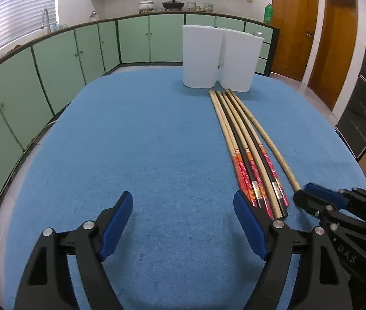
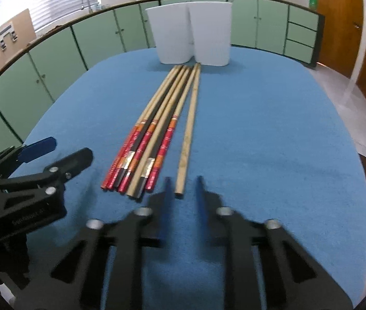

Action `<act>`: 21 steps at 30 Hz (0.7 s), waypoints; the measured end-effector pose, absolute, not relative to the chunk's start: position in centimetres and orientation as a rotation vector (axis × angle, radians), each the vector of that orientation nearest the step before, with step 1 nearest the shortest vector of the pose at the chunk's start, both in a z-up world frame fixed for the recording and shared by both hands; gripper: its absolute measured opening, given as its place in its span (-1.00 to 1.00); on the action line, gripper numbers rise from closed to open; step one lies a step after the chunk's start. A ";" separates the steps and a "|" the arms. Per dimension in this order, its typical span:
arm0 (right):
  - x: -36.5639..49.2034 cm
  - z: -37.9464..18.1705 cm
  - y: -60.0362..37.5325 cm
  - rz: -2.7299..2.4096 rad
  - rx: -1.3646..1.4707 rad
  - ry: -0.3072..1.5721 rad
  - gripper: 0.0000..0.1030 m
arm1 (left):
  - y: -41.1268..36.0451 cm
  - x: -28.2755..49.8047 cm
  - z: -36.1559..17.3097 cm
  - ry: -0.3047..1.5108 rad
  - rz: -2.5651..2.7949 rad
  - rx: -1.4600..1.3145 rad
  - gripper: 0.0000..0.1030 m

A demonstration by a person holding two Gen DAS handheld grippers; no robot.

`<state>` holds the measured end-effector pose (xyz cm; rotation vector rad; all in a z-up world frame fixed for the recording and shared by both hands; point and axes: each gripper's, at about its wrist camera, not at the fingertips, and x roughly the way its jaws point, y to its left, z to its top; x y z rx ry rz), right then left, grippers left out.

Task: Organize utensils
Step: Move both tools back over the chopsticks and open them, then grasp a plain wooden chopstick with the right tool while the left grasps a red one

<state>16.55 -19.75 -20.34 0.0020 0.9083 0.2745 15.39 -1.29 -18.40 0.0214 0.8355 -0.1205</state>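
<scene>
At a kitchen surface covered in blue cloth (image 1: 131, 142), the right claw (image 1: 303, 193) is closed on the near end of a single plain pale-wood chopstick (image 2: 189, 129). This stick lies just to the right of the others, apart along most of its length, which seems to be why it is taken first: the pads can pinch it without disturbing its neighbours. The right wrist view is blurred at the fingertips, so the grip is judged mainly from the left wrist view, where the stick's end meets the closed tips.

The bundle of red-patterned, black and pale-wood chopsticks (image 1: 237, 134) lies packed side by side and runs from near the front edge toward the far edge of the surface. Their tips almost reach two tall white plastic containers (image 1: 201, 56) standing side by side and upright at the far edge, the likely destination for the sorted pieces.

The left claw (image 1: 183, 199) hangs wide open above bare cloth just left of the bundle, holding nothing and apparently waiting its turn. The sorting looks barely begun, with every chopstick on the cloth. The thin stick, gripped at its very end, could pivot or slip when lifted.
</scene>
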 end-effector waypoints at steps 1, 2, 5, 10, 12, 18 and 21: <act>16.4 -20.3 -19.8 0.278 0.008 0.907 -0.86 | -1.3 15.3 -18.4 0.836 -0.122 0.021 0.53; 16.4 -20.2 -19.9 0.280 0.018 0.907 -0.86 | -1.4 15.3 -18.4 0.839 -0.130 0.018 0.53; 16.4 -20.1 -20.6 0.262 0.032 0.906 -0.87 | -1.8 15.2 -18.3 0.839 -0.156 0.014 0.53; 16.6 -20.1 -21.7 0.231 0.043 0.905 -0.88 | -3.0 15.1 -18.6 0.850 -0.189 0.045 0.53; 16.7 -20.2 -21.9 0.231 0.050 0.907 -0.88 | -3.3 15.2 -18.8 0.863 -0.193 0.058 0.53; 16.7 -20.3 -22.0 0.232 0.048 0.905 -0.88 | -2.5 15.8 -19.2 0.904 -0.168 0.024 0.55; 16.8 -20.3 -22.2 0.234 0.057 0.907 -0.88 | -2.4 15.7 -19.1 0.900 -0.149 0.043 0.55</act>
